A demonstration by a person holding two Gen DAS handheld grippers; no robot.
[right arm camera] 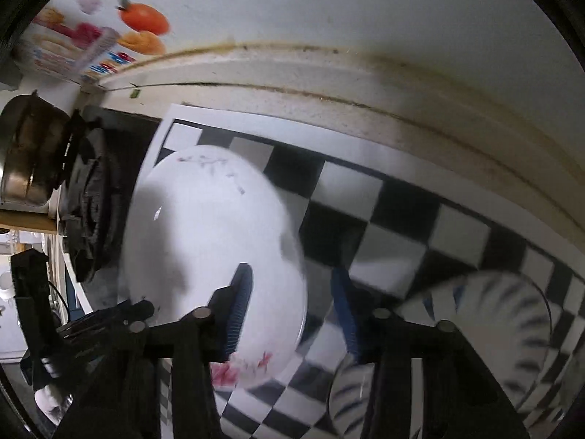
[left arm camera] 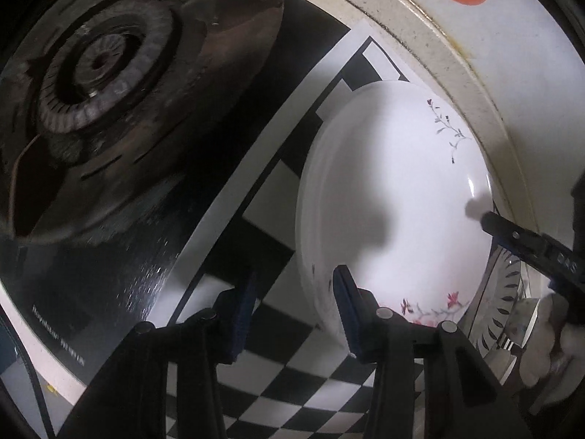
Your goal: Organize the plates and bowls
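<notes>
The left gripper [left arm camera: 292,311] stands with its blue-padded fingers wide apart and nothing between them. Its right finger overlaps the near rim of the white oval plate with pink and grey floral sprigs [left arm camera: 395,197], while the left finger sits off the plate over the checkerboard. The right gripper [right arm camera: 292,311] is likewise spread wide and empty, with its left finger over the plate and its right finger beyond the rim, so the plate's near edge appears to fall between the fingers. Whether either pad touches the plate cannot be told.

The plate's long axis runs away from both grippers, toward the wall. The right gripper looks better placed to close on the rim.

To the plate's right are white dishes with dark radial stripes [right arm camera: 493,329]. Everything lies on a black-and-white checkerboard sheet [right arm camera: 384,226]; left of the plate is a dark gas burner [left arm camera: 109,84], and behind it a cream counter ledge [right arm camera: 365,84].
</notes>
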